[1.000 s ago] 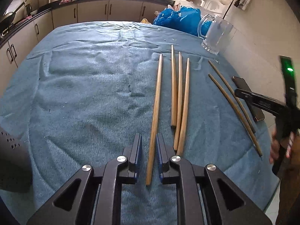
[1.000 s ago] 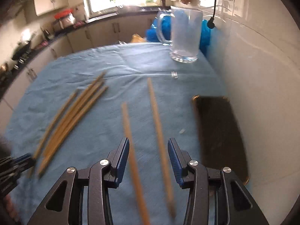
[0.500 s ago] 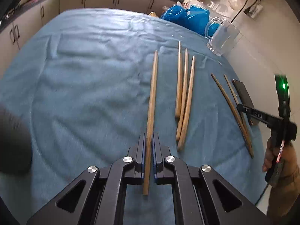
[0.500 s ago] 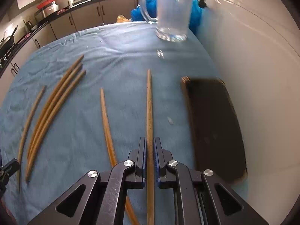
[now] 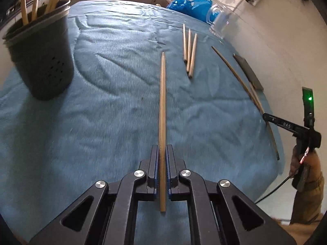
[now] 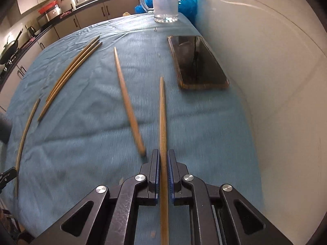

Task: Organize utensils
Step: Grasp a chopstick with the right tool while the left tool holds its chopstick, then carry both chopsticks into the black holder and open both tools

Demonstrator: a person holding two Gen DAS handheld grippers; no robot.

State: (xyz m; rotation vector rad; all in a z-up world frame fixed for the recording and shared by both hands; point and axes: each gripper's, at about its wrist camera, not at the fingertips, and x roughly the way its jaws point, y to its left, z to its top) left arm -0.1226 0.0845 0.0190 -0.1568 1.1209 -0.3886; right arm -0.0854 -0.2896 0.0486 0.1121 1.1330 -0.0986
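left gripper (image 5: 162, 163) — clenched on a chopstick (image 5: 162, 106) raised over the blue cloth (image 5: 102, 102) | right gripper (image 6: 163, 164) — clamped on another chopstick (image 6: 162, 122) | holder (image 5: 40, 61) left, sticks inside | three chopsticks (image 5: 190, 51) lie ahead

The right gripper (image 6: 162, 175) clamps a chopstick (image 6: 162, 118) at lower centre; a phone (image 6: 196, 61) lies upper right.
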